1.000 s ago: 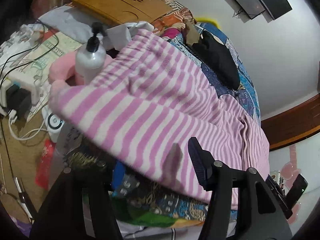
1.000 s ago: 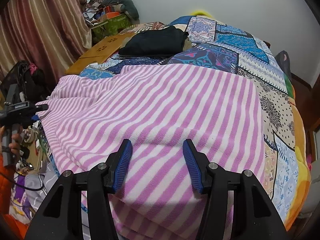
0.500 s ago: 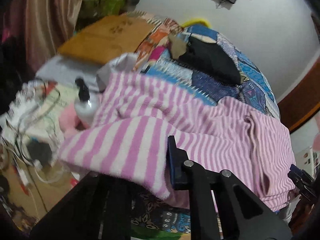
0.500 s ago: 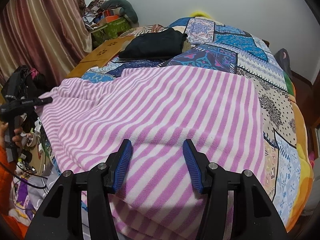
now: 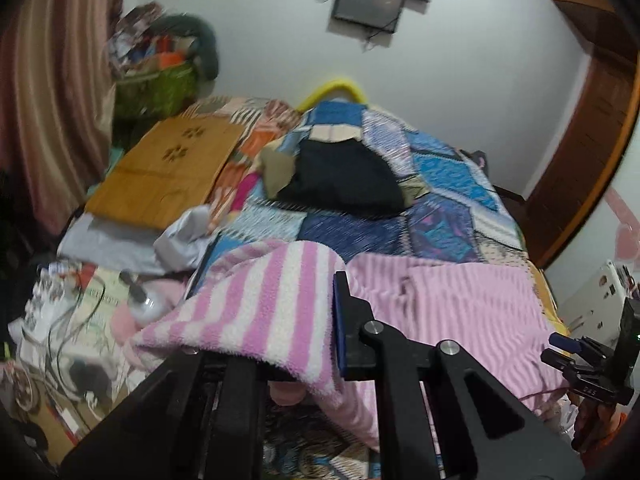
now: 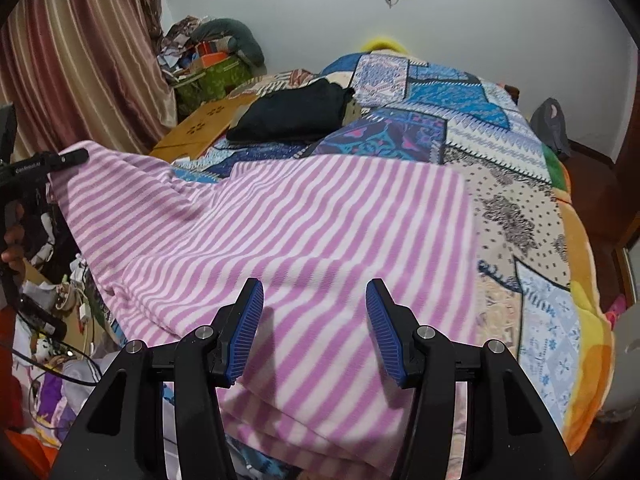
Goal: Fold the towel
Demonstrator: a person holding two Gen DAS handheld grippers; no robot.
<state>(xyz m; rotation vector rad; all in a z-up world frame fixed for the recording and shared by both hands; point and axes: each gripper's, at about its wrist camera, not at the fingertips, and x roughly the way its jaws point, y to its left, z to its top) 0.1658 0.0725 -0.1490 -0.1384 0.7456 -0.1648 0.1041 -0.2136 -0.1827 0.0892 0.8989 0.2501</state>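
left gripper (image 5: 320,332) pinches towel (image 6: 304,232) corner, lower centre, raised so I can fold it | right gripper (image 6: 314,330) spread above near edge, gripping nothing | towel covers bed (image 6: 520,184), mid-frame

Dim, blurred, fisheye-warped edges

One striped towel (image 6: 304,232) on show, pink and white. Two grippers (image 6: 314,328) in play, one per hand. One black garment (image 6: 292,114) folded further up the bed, one wooden board (image 5: 164,168) beside it (two flower cut-outs in it), one pump bottle (image 5: 142,304) down low, one green basket (image 6: 212,80), and one wall screen (image 5: 366,4).
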